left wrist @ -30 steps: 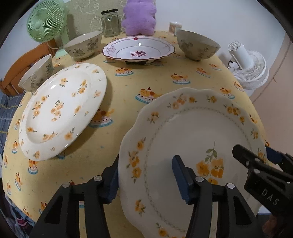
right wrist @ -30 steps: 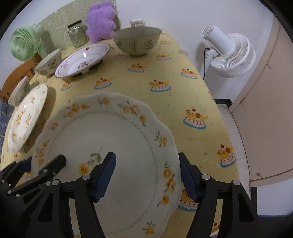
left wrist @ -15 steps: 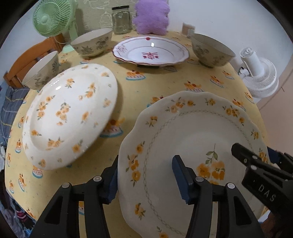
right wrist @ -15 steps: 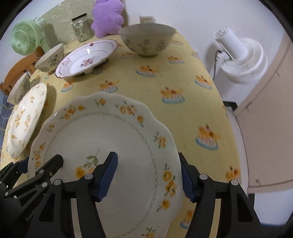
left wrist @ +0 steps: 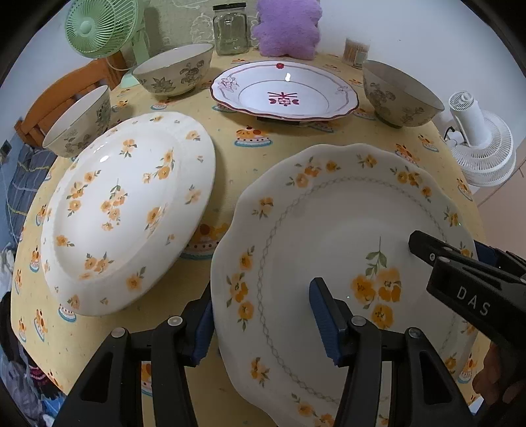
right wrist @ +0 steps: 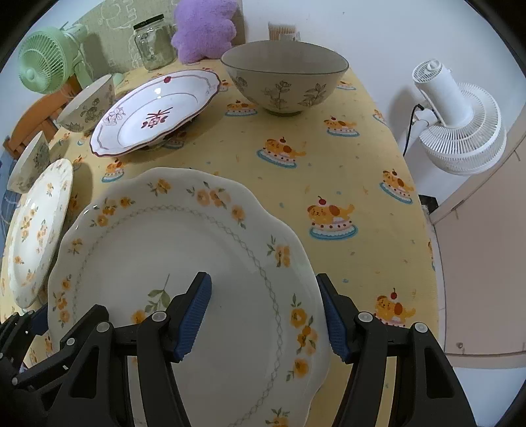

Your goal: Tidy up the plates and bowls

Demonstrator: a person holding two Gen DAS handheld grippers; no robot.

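Note:
A scalloped white plate with orange flowers (left wrist: 335, 230) (right wrist: 171, 259) is held above the yellow tablecloth by both grippers. My left gripper (left wrist: 263, 325) straddles its left rim, one finger under and one on top. My right gripper (right wrist: 266, 315) straddles its right rim the same way. A round orange-flower plate (left wrist: 125, 216) (right wrist: 36, 226) lies tilted at the left. A white plate with a red motif (left wrist: 286, 92) (right wrist: 154, 111) sits at the back. Three floral bowls stand around: one right (left wrist: 397, 95) (right wrist: 282, 78), one back left (left wrist: 174, 70), one far left (left wrist: 79, 121).
A green fan (left wrist: 98, 26), a glass jar (left wrist: 230, 29), a purple plush (left wrist: 286, 28) and a toothpick holder (left wrist: 355, 52) line the far edge. A white fan (right wrist: 460, 118) stands on the floor beyond the right table edge. A wooden chair (left wrist: 56, 98) is at the left.
Both grippers, holding the scalloped plate, have moved forward and toward the round orange-flower plate. The back plate and bowls look closer now. The grip on the plate is unchanged.

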